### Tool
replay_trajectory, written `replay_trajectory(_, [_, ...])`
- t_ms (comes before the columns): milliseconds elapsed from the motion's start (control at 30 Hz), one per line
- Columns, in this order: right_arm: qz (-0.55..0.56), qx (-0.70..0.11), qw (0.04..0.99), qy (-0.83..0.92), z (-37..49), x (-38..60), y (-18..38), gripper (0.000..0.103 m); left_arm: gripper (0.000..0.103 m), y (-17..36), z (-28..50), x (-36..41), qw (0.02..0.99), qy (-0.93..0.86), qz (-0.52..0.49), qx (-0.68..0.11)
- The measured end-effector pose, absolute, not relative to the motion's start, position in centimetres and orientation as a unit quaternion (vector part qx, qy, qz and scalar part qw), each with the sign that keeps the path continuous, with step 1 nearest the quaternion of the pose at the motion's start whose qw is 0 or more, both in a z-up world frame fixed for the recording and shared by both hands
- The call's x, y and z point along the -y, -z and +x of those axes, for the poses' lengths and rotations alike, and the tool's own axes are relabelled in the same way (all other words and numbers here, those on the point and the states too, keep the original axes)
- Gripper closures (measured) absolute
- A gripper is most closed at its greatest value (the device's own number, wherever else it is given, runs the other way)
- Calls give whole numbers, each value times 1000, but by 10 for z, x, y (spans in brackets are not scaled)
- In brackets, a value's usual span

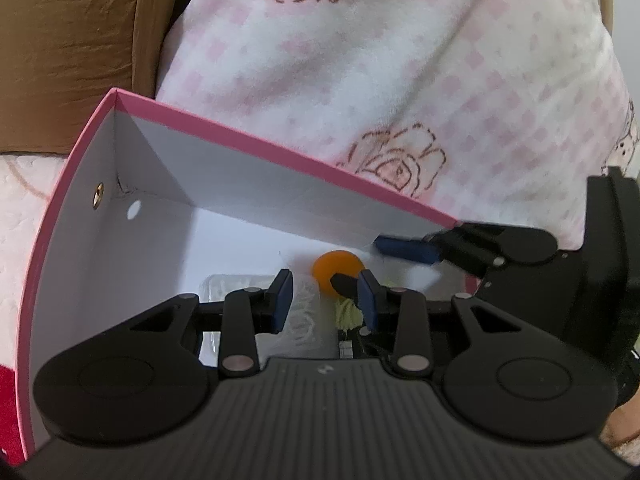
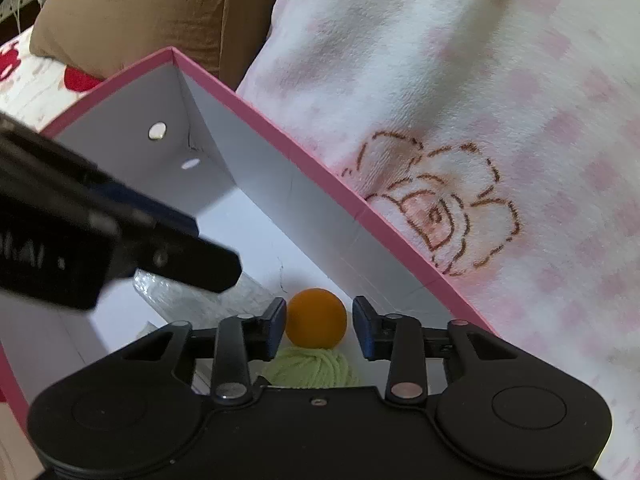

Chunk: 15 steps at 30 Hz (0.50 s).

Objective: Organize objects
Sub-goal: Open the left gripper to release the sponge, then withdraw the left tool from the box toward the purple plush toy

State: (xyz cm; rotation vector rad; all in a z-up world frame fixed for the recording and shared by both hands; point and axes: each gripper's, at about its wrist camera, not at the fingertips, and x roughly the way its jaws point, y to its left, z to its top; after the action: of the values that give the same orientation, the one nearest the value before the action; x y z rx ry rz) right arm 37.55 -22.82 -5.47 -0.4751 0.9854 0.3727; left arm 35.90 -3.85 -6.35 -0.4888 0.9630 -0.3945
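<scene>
A pink box with a white inside [image 1: 248, 184] lies open on the bed; it also shows in the right wrist view [image 2: 320, 208]. Inside lie an orange ball [image 2: 317, 318], a pale green yarn ball [image 2: 316, 368] and a clear plastic bag [image 2: 188, 296]. My right gripper [image 2: 320, 324] is open over the box, its fingers on either side of the ball, not touching it. My left gripper [image 1: 326, 300] is open and empty above the box floor, with the ball [image 1: 338, 270] and yarn [image 1: 348, 312] just beyond its right finger. The right gripper's fingers [image 1: 408, 250] reach in from the right.
A pink-and-white rose-print blanket [image 1: 400, 80] is piled behind the box. A brown pillow [image 1: 68, 40] lies at the back left. A white and red bedsheet [image 2: 28, 76] lies to the left. The left gripper's body [image 2: 100, 232] crosses the right wrist view.
</scene>
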Motion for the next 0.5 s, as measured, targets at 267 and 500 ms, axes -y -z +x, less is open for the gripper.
replay_trajectory(267, [-152,-433,869,-186,332,252,28,51,65,51,345,38,837,184,-229,-460])
replay_trajectory(500, [-112,-411,889,-167,280,252,0,46,62,25,320,37,845,186,-191,-464])
